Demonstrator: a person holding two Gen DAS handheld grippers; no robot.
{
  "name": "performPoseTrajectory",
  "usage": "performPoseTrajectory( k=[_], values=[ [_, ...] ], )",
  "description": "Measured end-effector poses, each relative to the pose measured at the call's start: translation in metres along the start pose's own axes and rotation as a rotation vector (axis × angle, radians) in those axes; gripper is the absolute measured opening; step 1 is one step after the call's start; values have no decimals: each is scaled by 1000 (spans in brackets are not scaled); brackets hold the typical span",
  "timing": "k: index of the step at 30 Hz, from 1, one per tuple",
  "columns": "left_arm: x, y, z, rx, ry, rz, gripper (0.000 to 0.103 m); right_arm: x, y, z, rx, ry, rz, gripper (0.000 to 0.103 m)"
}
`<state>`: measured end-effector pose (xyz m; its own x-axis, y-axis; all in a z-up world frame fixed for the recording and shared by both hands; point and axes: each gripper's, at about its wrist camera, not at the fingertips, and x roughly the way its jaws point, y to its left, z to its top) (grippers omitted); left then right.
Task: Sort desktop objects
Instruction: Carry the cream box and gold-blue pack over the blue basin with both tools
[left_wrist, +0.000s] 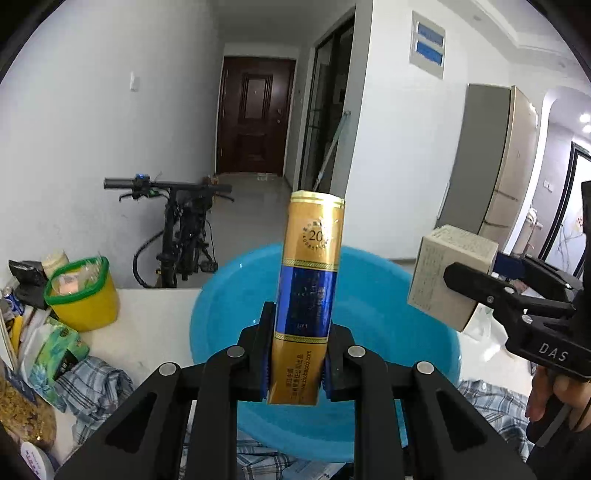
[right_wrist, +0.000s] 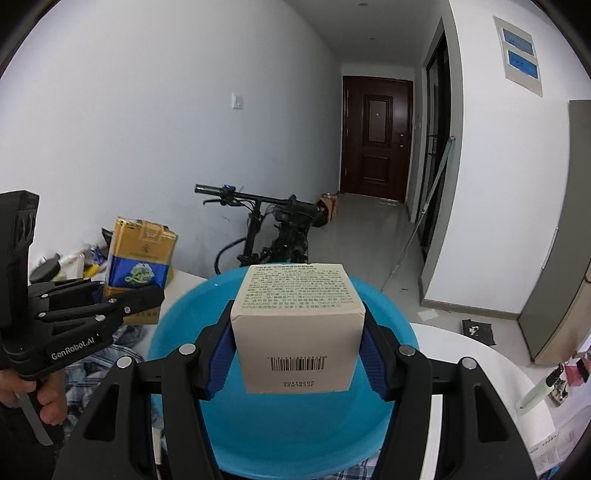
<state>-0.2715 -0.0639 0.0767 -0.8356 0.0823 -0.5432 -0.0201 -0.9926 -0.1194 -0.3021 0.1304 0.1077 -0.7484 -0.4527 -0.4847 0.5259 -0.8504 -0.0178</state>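
The blue basin (left_wrist: 369, 295) was partly hidden: the gold-and-blue cigarette pack (left_wrist: 308, 295) covered its middle in the left wrist view, and the beige carton (right_wrist: 295, 325) did so in the right wrist view. The carton's fine print was too small to read. Left of the basin, the plaid cloth (left_wrist: 96, 384) ran under the left claw (left_wrist: 295, 369).

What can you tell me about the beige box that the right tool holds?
The beige box looks like cardboard, roughly cube-shaped and closed. Fine printed text covers its upper face, and a barcode with digits sits on the face toward the camera. The right tool clamps its two sides between blue pads, holding it in the air above the blue basin.
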Motion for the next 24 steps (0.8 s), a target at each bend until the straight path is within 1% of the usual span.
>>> performPoseTrajectory(
  k=[3,9,14,20,24],
  values=[
    [8,-5,-7,26,21,2,22,9,0,-5,-2,31,12,59],
    [13,-17,-12,65,32,16,22,16,-7,-6,22,48,45,59],
    [15,-16,-12,68,35,14,22,13,-5,-5,20,35,45,59],
    [18,-9,-11,49,38,20,22,17,-4,-8,19,51,49,59],
    [18,-11,-13,72,28,51,22,21,-3,-9,20,59,54,59]
  ],
)
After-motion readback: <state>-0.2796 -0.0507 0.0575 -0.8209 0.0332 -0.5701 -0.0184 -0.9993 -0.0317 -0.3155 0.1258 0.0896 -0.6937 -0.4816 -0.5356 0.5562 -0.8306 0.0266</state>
